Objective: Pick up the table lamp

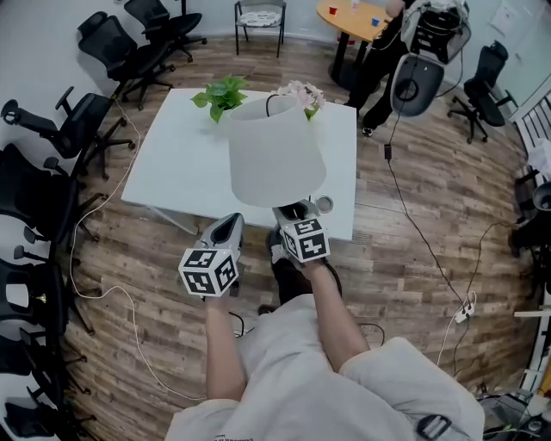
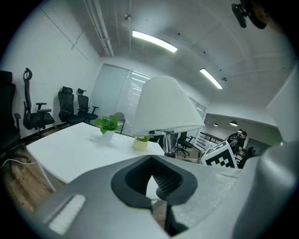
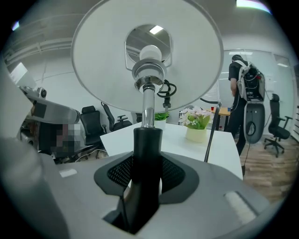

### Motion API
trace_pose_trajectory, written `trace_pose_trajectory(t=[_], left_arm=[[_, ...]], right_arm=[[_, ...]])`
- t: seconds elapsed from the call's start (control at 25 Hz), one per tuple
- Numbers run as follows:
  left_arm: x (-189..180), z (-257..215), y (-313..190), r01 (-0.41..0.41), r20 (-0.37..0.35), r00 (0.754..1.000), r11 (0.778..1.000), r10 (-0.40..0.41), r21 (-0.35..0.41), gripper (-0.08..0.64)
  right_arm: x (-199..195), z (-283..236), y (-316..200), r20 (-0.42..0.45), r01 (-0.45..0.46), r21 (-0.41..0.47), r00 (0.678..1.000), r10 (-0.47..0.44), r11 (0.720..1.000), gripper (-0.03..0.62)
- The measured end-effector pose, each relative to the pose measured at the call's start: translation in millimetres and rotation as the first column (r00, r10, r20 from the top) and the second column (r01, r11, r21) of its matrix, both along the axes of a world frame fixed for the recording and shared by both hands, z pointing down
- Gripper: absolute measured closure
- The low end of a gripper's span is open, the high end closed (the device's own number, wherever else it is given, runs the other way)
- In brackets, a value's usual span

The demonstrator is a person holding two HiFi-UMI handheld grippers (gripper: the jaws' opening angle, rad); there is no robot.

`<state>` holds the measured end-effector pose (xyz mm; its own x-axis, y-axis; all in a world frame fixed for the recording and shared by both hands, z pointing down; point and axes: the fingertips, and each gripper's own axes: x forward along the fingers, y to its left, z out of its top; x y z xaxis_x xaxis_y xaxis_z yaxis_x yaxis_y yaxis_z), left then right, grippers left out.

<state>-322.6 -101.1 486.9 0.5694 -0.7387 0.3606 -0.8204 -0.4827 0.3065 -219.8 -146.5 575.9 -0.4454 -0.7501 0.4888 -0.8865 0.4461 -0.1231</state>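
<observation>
Head view, nearest first: both forearms reach out over the wood floor (image 1: pixel 405 232), each hand behind a marker cube. The left gripper (image 1: pixel 227 226) has its jaws drawn together with nothing between them; in its own view only a sliver of table shows through the pads. It sits just beside the right gripper, short of the table's near edge and apart from the lamp. The right gripper (image 1: pixel 291 215) has its jaws closed on the black lower stem (image 3: pixel 147 154) of the table lamp (image 1: pixel 275 151), one pad pressing on either side. The lamp is upright; a chrome rod (image 3: pixel 148 109) rises from the black stem to the bulb (image 3: pixel 150 53) inside the white shade. The lamp is at the near edge of the white table (image 1: pixel 176 164), toward the right end as the head view shows it. Whether its base rests on the top cannot be told — shade and gripper cover it. Beyond the lamp, along the far edge: a leafy green plant (image 1: pixel 222 93) and a pale flowering plant (image 1: pixel 303 93). Black office chairs (image 1: pixel 112 52) stand left of the table. Farthest off — a person in dark clothes (image 1: pixel 387 52) stands by a round orange table (image 1: pixel 349 19).
</observation>
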Motion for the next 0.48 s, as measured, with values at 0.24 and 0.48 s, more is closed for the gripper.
trace_pose_trajectory(t=[0.24, 0.48], left_arm=[[20.4, 11.5, 24.3, -0.033, -0.008, 0.999, 0.999, 0.032, -0.035, 0.56], [36.7, 9.9, 23.5, -0.028, -0.02, 0.999, 0.999, 0.027, -0.046, 0.56]], right_arm=[[23.7, -1.7, 28.6, -0.006, -0.029, -0.001, 1.0, 0.029, 1.0, 0.422], [40.0, -8.4, 33.1, 0.008, -0.024, 0.001, 1.0, 0.024, 1.0, 0.42]])
